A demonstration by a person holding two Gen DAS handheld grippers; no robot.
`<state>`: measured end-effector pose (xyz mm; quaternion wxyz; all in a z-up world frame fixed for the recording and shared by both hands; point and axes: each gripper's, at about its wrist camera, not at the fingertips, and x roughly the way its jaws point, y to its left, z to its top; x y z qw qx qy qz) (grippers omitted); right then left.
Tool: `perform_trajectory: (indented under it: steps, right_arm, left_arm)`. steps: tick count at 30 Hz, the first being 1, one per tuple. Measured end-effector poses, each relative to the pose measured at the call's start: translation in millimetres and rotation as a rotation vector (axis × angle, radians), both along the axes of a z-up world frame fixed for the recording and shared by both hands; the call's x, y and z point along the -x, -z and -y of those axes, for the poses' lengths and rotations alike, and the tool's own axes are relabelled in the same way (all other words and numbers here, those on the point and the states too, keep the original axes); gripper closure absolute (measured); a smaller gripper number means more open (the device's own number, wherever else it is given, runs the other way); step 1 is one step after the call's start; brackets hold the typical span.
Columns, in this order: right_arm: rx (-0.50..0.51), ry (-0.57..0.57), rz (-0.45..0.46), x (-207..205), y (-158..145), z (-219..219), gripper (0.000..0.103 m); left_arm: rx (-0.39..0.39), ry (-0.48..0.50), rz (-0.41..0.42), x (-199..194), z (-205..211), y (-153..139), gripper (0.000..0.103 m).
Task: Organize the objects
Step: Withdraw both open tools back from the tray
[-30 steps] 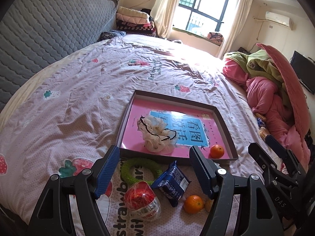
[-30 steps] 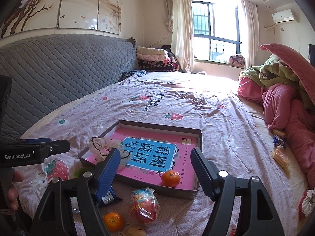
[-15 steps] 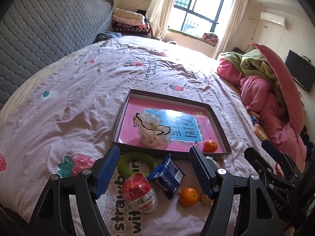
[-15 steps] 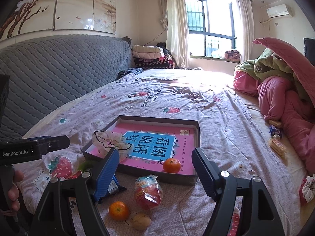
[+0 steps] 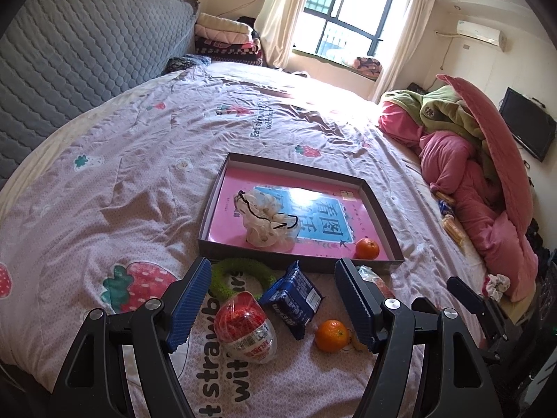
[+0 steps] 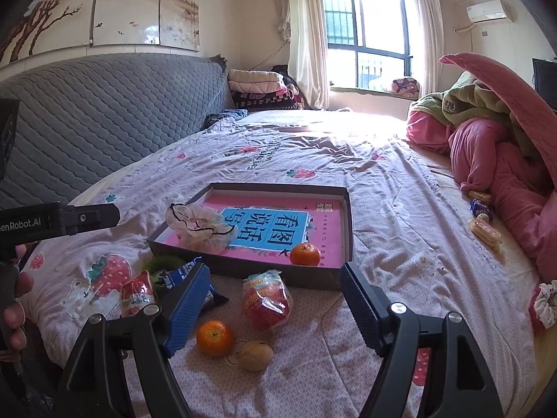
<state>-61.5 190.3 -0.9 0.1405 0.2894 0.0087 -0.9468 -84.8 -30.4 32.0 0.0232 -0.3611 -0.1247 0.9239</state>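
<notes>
A shallow dark box (image 5: 379, 209) (image 6: 348, 230) with a pink book cover inside lies on the bed. In it are a white scrunchie (image 5: 266, 223) (image 6: 198, 226) and an orange (image 5: 366, 248) (image 6: 305, 254). In front of the box lie a green ring (image 5: 240, 271), a blue snack pack (image 5: 290, 299), a red wrapped capsule (image 5: 245, 327), a second orange (image 5: 331, 335) (image 6: 214, 338), a red bagged snack (image 6: 266, 301) and a walnut (image 6: 256, 355). My left gripper (image 5: 275, 306) is open above these. My right gripper (image 6: 275, 304) is open above the bagged snack.
Pink and green quilts (image 5: 466, 160) are piled at the right. Small snack packs (image 6: 482, 226) lie beside them. A grey padded headboard (image 5: 80, 55) runs along the left. A scrunchie (image 6: 543, 303) lies at the right bed edge.
Both grippers have drawn back toward me and risen a little; the box and loose items sit farther off in both views. Nothing was picked up.
</notes>
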Motion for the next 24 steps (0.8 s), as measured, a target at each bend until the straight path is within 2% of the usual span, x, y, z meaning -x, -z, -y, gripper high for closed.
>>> perform_trajectory:
  steps: [15, 24]
  right_arm:
    - [-0.054, 0.018, 0.030, -15.2, 10.5, 8.3, 0.027]
    - [-0.064, 0.020, 0.054, -20.0, 16.7, 9.2, 0.027]
  left_arm:
    - [0.000, -0.003, 0.025, -11.2, 7.2, 13.1, 0.028]
    - [0.027, 0.008, 0.035, -21.1, 5.7, 19.9, 0.028]
